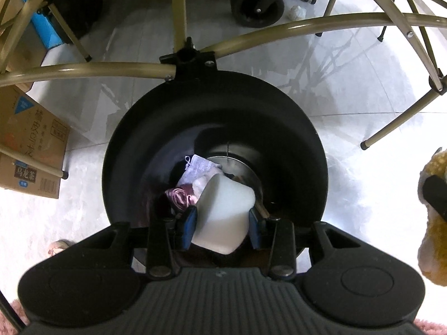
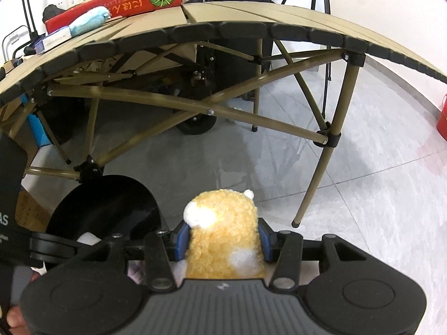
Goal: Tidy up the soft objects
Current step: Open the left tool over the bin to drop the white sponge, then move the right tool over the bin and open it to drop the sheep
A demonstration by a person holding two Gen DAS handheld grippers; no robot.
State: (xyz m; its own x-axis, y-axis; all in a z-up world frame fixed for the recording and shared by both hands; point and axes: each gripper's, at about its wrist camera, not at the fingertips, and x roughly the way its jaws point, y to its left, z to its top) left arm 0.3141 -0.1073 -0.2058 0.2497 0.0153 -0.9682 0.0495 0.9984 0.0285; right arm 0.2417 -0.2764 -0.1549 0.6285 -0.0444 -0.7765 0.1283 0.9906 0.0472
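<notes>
**Two soft things held, one above the black bin**

A white foam block [image 1: 225, 217] is held between the blue pads [image 1: 190, 223] of the left gripper [image 1: 223, 223], whose jaws are closed on its two sides. The block is tilted: its long axis runs from the lower left, near the gripper body, up and to the right, and its far corner is pointed into the mouth of the round black bin [image 1: 134, 150]. It is hung over the opening, above the things already inside; whether it touches them cannot be told.

Inside the bin, three soft items can be counted beside the block: a pale lilac knitted cloth [image 1: 195, 166], a glossy pink satin piece [image 1: 180, 196], and a whitish fluffy piece [image 1: 201, 184] between them. A shiny metal surface [image 1: 237, 164] is seen at the bottom of the bin. The bin is stood on the pale tiled floor [image 1: 349, 128], just in front of the olive tube frame of a folding table [image 2: 251, 19].

One yellow plush toy [image 2: 223, 237] with white patches is gripped by the right gripper [image 2: 223, 240], its jaws pressed against both flanks. The toy is held upright, its long axis along the fingers, and its rounded end is pointed away from the camera. It is held above the floor, to the right of the bin and apart from it; it is also visible at the right edge of the left wrist view.

Two cardboard boxes [image 1: 30, 150] are set on the floor left of the bin. One red box [image 2: 117, 5] is laid on the tabletop.
</notes>
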